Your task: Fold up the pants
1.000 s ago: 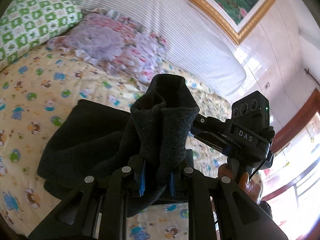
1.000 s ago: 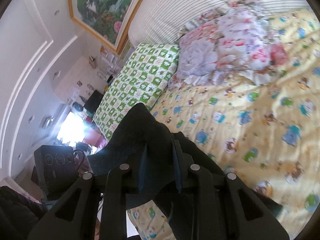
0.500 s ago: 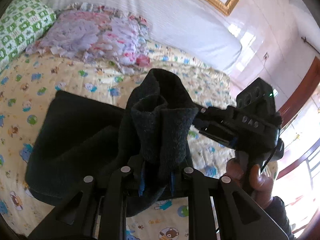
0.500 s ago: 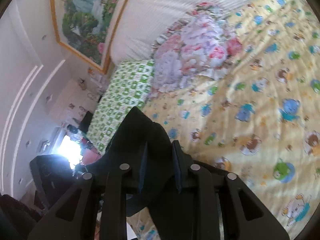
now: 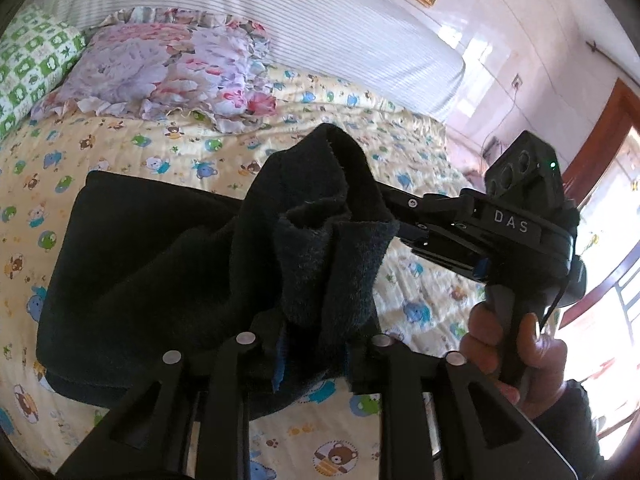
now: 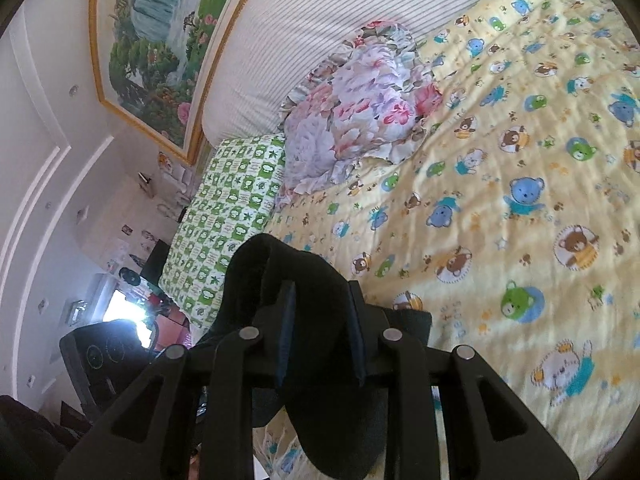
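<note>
The dark fleece pants (image 5: 152,272) lie partly on the yellow bear-print bedsheet (image 5: 120,148), one end lifted. My left gripper (image 5: 316,352) is shut on a bunched fold of the pants, which rises in front of the lens. My right gripper (image 6: 320,340) is shut on another part of the pants (image 6: 320,280), held above the bed. In the left wrist view the right gripper's body (image 5: 516,224) and the hand holding it are at the right, its fingers hidden in the raised fold.
A floral pillow (image 5: 168,68) and a green checked pillow (image 5: 28,64) lie near the striped headboard (image 5: 320,28). A framed painting (image 6: 156,40) hangs above. The bedsheet (image 6: 520,200) stretches to the right of the pants.
Both grippers have carried the pants' end along over the bed, staying shut on it. The left view has swung so more of the laid-out pants and bed shows.
</note>
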Available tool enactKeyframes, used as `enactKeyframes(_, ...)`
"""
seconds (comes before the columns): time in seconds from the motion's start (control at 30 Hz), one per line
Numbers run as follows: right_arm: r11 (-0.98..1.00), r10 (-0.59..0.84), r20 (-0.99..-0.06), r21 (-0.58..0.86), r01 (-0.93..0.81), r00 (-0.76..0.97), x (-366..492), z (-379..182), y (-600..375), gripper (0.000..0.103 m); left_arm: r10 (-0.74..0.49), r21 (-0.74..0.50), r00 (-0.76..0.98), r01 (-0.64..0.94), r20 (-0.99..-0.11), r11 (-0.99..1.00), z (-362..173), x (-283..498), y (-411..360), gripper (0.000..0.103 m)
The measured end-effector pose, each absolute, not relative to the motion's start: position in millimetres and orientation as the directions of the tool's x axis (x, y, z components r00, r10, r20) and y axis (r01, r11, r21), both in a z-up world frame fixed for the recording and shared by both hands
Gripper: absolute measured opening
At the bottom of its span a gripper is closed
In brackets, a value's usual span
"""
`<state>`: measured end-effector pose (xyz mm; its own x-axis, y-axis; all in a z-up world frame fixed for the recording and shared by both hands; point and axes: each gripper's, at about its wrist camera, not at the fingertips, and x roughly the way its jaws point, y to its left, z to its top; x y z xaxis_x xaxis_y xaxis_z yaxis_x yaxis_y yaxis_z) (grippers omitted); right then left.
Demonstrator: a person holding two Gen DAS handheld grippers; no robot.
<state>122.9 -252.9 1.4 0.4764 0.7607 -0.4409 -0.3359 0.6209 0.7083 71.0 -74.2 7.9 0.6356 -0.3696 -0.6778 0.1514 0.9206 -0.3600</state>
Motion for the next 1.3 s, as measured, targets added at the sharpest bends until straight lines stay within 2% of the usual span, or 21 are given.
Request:
enactKeyframes(0.03,0.633,0.749,-0.452,0.702,-0.326,0.484,120.4,0.6,-254.2,0.028,-0.392,-0.374,0.627,0.169,-0.673,0.912,7.6,69.0,-75.0,0.037)
enactKeyframes(0.1,0.649,0.732,-0.463,0.696,-0.307,0.499,116.1,-1.6,-258.4,0.028,-0.42,-0.388,0.618,0.194,-0.664,0.901,8.6,65.4,-76.8,0.054)
enactKeyframes(0.13,0.663,0.717,-0.473,0.691,-0.289,0.513,113.3,-2.3,-262.0,0.028,-0.434,-0.393,0.613,0.21,-0.66,0.895,9.3,62.5,-78.4,0.056)
enactKeyframes(0.33,0.722,0.637,-0.5,0.653,-0.228,0.587,97.7,8.2,-276.5,0.028,-0.463,-0.409,0.602,0.236,-0.65,0.881,12.5,51.1,-73.3,0.056)
enactKeyframes(0.4,0.747,0.606,-0.506,0.627,-0.221,0.614,91.0,17.9,-276.5,0.031,-0.469,-0.424,0.603,0.228,-0.646,0.877,13.7,48.9,-66.6,0.057)
enactKeyframes(0.47,0.765,0.581,-0.504,0.606,-0.218,0.639,84.6,27.1,-274.5,0.057,-0.479,-0.442,0.606,0.222,-0.635,0.869,16.4,45.4,-57.0,0.057)
enactKeyframes(0.53,0.782,0.562,-0.497,0.58,-0.229,0.661,78.1,36.0,-270.0,0.063,-0.473,-0.448,0.617,0.209,-0.629,0.869,19.2,42.4,-48.5,0.059)
enactKeyframes(0.8,0.854,0.494,-0.559,0.457,-0.25,0.666,61.0,48.9,-237.7,0.064,-0.401,-0.462,0.674,0.1,-0.621,0.881,23.6,41.6,4.1,0.064)
enactKeyframes(1.3,0.854,0.499,-0.611,0.468,-0.228,0.614,55.8,26.5,-218.3,0.07,-0.315,-0.468,0.67,-0.055,-0.672,0.882,2.8,63.1,70.4,0.066)
